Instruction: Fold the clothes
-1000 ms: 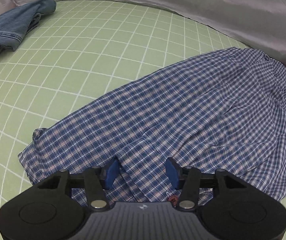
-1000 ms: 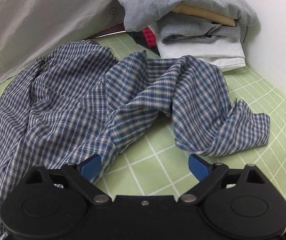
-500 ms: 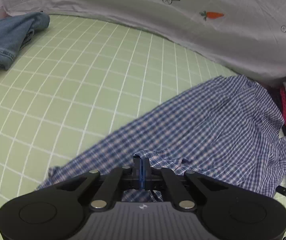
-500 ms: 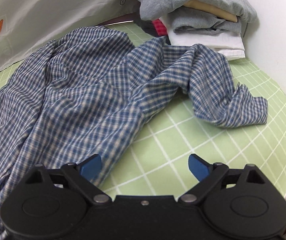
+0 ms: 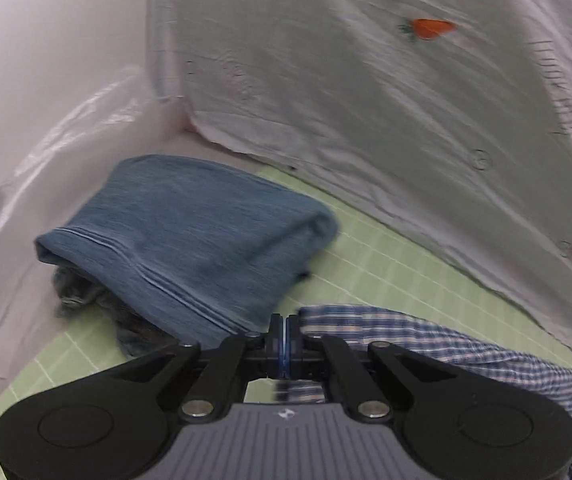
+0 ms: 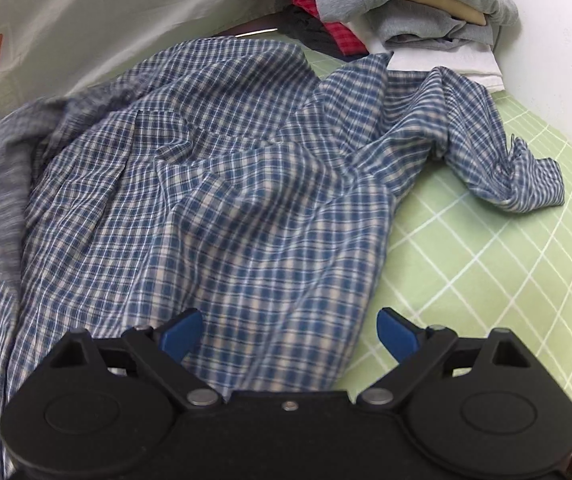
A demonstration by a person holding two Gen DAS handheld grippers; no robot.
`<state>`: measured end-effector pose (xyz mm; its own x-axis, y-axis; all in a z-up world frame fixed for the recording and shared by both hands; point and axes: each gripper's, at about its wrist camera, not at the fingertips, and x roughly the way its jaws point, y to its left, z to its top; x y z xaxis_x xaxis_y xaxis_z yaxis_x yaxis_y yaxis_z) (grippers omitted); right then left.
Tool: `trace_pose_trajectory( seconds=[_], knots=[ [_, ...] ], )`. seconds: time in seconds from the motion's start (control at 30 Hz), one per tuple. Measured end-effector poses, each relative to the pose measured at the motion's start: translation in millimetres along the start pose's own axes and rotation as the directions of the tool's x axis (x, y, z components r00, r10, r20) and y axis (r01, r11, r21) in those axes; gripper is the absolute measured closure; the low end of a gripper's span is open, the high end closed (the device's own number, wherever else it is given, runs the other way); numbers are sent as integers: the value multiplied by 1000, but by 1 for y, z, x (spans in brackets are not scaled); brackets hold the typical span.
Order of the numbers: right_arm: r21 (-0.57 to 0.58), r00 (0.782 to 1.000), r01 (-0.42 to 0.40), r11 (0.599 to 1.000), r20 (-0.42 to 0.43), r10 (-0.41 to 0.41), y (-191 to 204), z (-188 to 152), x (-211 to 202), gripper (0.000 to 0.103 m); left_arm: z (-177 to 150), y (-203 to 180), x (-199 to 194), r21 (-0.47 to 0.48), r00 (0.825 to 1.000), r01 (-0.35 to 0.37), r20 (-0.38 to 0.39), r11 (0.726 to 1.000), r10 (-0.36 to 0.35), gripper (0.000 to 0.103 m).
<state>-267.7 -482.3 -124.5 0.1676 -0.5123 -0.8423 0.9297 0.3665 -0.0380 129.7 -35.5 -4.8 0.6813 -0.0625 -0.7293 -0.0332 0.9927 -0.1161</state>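
Plaid shirt [image 6: 222, 184] lies rumpled on green grid sheet [image 6: 485, 264], one sleeve trailing twd the R edge. L gripper [image 5: 284, 338] pinched tight on a shirt edge, fabric running off to its R. R gripper [image 6: 289, 332] spread wide just over the shirt body, nothing in it. Folded denim [image 5: 190, 236] ahead of L gripper. Clothes stack [image 6: 413, 12] beyond shirt. Carrot-print cloth [image 5: 365, 100] behind.

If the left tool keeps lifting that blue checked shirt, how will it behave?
Probably floppy: the blue checked shirt lies in soft creases. Likely light, being thin cloth. Its loose sleeve may trail across the green grid mat.
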Motion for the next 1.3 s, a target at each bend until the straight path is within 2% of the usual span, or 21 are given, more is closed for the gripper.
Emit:
trace_pose_trajectory(
  seconds=[0.03,0.07,0.1,0.17,0.23,0.27,0.3,0.4,0.53,0.63,0.7,0.8,0.9,1.0,1.13,1.17,1.23,1.3],
  knots=[
    [3,1000,12,1000,-7,-12,4,1,2,8,3,10,6,-11,1000,-25,-9,1000,25,102],
    [5,1000,24,1000,-14,-24,7,2,5,8,2,17,9,-26,999,-26,-22,999,25,94],
    [3,999,33,999,-22,-33,9,3,6,8,-3,20,10,-36,999,-14,-35,999,13,80],
    [-19,998,47,999,-30,-47,13,3,7,8,-16,24,11,-46,998,12,-64,999,-14,64],
    [-49,998,55,997,-34,-57,17,3,7,8,-37,15,8,-8,993,49,-107,999,-49,61],
    [-61,998,55,997,-34,-57,18,2,7,8,-49,6,9,16,989,68,-135,998,-66,55],
    [-63,998,56,996,-36,-58,17,2,7,8,-61,-5,10,38,983,89,-165,995,-82,48],
    [-68,997,60,996,-41,-63,16,5,8,7,-93,-39,15,93,961,158,-245,983,-131,40],
    [-73,997,76,994,-24,-78,10,10,8,7,-115,-87,18,183,944,229,-281,956,-172,29],
    [-48,997,69,996,-17,-70,1,12,8,7,-124,-126,20,307,931,304,-297,902,-212,27],
    [-35,997,74,997,-14,-75,-4,14,10,7,-129,-150,23,387,930,320,-304,865,-208,27],
    [-22,997,80,997,-12,-80,-9,15,13,7,-132,-174,22,446,928,338,-302,829,-217,26],
    [-8,997,80,997,-16,-81,-12,15,16,7,-136,-192,22,490,921,368,-309,790,-238,18],
    [6,997,80,997,-18,-80,-12,17,20,7,-140,-204,26,521,914,387,-326,761,-242,18],
    [27,997,78,997,-22,-77,-13,20,25,7,-142,-214,36,530,908,402,-339,747,-248,18],
    [37,997,75,996,-26,-74,-13,21,26,6,-142,-215,39,530,905,410,-342,742,-255,19],
    [56,997,71,996,-33,-69,-12,23,28,6,-143,-220,42,536,897,429,-349,727,-272,26],
    [68,997,70,995,-37,-67,-11,24,29,6,-144,-223,44,558,896,435,-341,707,-283,39]
  ],
)
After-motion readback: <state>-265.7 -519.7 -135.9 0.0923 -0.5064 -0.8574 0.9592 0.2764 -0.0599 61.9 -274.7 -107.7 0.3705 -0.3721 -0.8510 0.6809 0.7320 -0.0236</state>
